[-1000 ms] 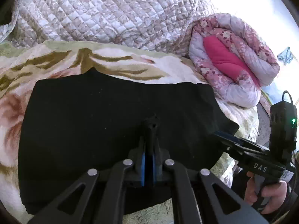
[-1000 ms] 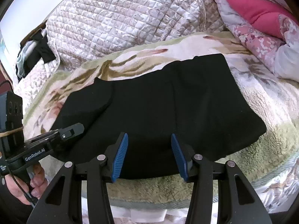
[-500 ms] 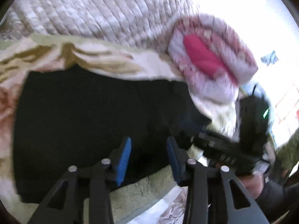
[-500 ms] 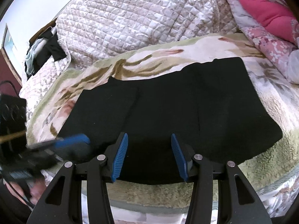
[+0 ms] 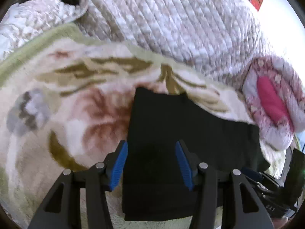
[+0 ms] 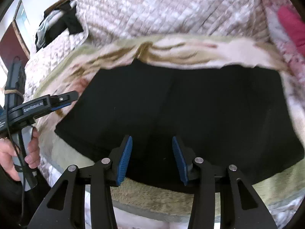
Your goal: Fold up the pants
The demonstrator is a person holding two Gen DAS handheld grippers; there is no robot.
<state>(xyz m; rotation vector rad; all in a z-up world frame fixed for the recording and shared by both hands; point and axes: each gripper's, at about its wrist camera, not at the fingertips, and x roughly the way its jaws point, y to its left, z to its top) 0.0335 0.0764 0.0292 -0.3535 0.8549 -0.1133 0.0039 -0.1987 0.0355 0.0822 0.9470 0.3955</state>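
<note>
A: What are the tools doing?
B: The left tool [image 5: 151, 159] has just been spreading its jaws and grips nothing; the right tool [image 6: 152, 155], jaws just narrowing slightly, is released too.
A: And the pants [image 6: 190, 110]?
B: Folded flat on the floral blanket [image 5: 63, 103] on the bed, beyond both tools; the quilt [image 6: 171, 9] is farther back.

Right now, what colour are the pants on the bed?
Black pants, clearest in the right wrist view.

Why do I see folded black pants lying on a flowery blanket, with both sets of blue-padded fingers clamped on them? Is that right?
Not quite: neither clamps. In both wrist views the left gripper and right gripper stand open above the black pants, which do lie on the flowery blanket.
</note>
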